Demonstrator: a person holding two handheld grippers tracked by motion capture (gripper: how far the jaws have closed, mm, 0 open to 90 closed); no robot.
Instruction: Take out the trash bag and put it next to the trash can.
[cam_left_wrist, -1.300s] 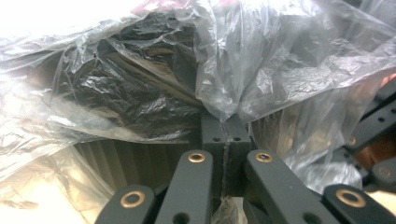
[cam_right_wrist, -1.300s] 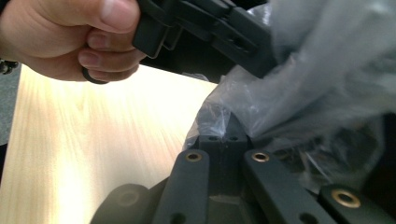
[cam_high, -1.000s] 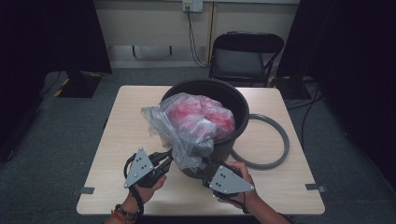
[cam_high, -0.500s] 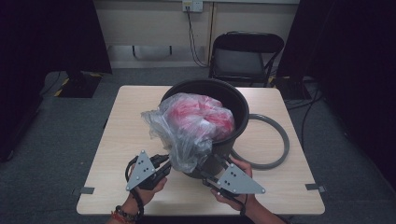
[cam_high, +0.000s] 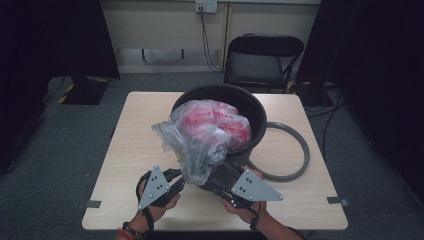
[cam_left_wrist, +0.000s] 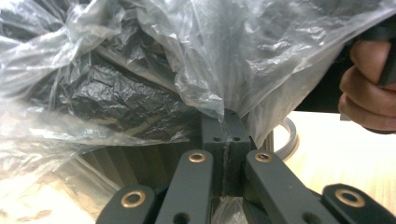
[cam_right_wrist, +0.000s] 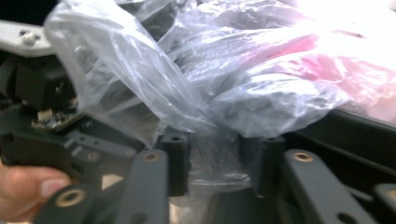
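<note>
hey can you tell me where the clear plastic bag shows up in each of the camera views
High view: the clear plastic bag sits middle, spilling out of the black bin toward the grippers.
Left gripper view: it drapes across the top, its edge pinched between the closed jaws.
Right gripper view: it spans the upper picture, a fold hanging between the jaws.
Shared landmark: the black bin.

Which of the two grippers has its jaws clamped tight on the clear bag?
The left gripper: its jaws meet, pinching the clear plastic bag. The right gripper has its jaws apart, with bag film loose between them.

No readable text or labels
</note>
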